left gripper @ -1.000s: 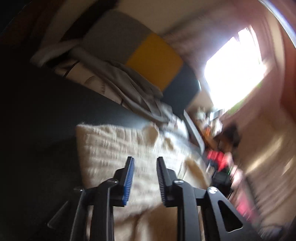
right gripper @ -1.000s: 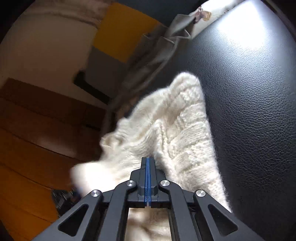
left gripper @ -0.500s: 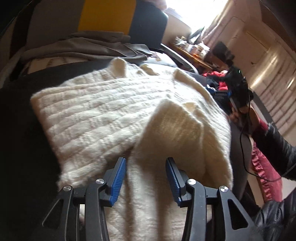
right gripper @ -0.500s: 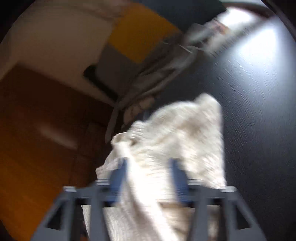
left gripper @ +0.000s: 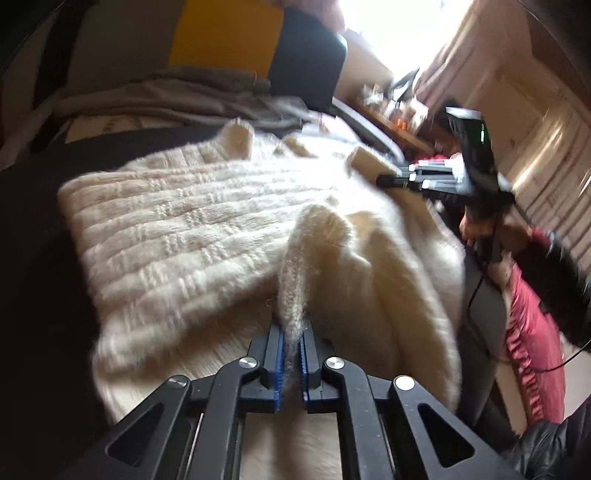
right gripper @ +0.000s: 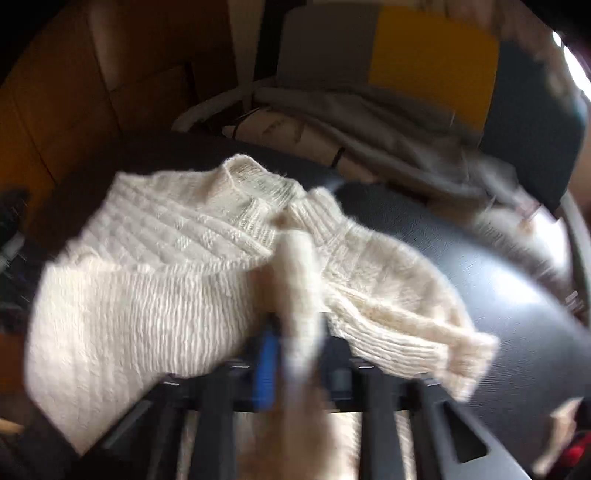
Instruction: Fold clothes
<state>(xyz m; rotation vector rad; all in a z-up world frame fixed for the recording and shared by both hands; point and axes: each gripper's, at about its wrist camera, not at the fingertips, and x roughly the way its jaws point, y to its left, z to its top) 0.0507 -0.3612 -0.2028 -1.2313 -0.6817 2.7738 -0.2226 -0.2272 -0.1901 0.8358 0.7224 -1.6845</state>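
Note:
A cream knitted sweater (left gripper: 184, 221) lies partly folded on a black leather surface (left gripper: 37, 258). My left gripper (left gripper: 293, 347) has its jaws closing on a raised ridge of the knit, and the blue pads press it from both sides. In the right wrist view the sweater (right gripper: 129, 295) shows its ribbed collar and a cuffed sleeve at the right. My right gripper (right gripper: 295, 347), blurred, is closing its jaws on a fold of the sweater that stands up between the fingers. That gripper (left gripper: 382, 181) also shows in the left wrist view at the sweater's far edge.
A grey garment (left gripper: 166, 99) is heaped behind the sweater against a grey, yellow and dark cushion (left gripper: 221, 33). A person's hand (left gripper: 476, 225) and pink cloth (left gripper: 532, 332) are at the right. Wooden panels (right gripper: 74, 92) stand left of the black surface (right gripper: 498, 295).
Both grippers opened and then closed on folds of the sweater. The left one slid in over the knit. The right one rolled and rose, so its view swung round.

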